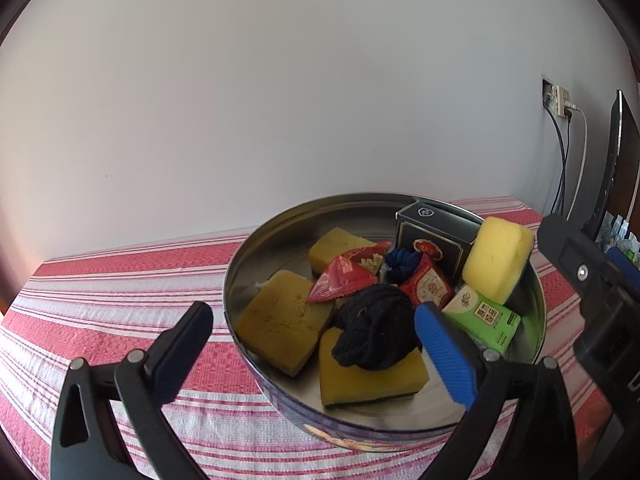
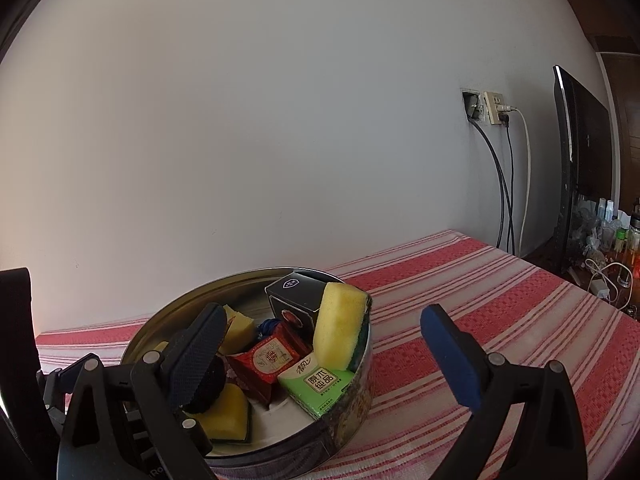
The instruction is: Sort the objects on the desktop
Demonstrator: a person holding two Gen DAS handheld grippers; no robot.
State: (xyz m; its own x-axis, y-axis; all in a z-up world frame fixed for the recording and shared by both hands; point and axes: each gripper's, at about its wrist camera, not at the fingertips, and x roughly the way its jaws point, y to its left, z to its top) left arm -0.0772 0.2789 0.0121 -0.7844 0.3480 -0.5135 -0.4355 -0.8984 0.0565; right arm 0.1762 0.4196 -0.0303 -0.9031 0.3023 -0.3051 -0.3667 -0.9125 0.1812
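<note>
Both claws are held spread wide with nothing gripped between the fingers. The left claw [image 1: 316,346] is angled downward; the right claw [image 2: 326,356] is held just beside it, likewise tilted down.

We see a wall socket [image 2: 494,109] on the white wall [image 2: 260,120]. Below the socket, cables [image 2: 506,184] hang down. A dark monitor [image 2: 576,168] stands right of the socket.

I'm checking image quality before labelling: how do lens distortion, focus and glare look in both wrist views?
Left wrist view: strong fisheye bending with dark corners; the round tin is sharp, its metal wall mildly shiny. Right wrist view: same bending; the tin and green packet are sharp, no harsh glare.
</note>
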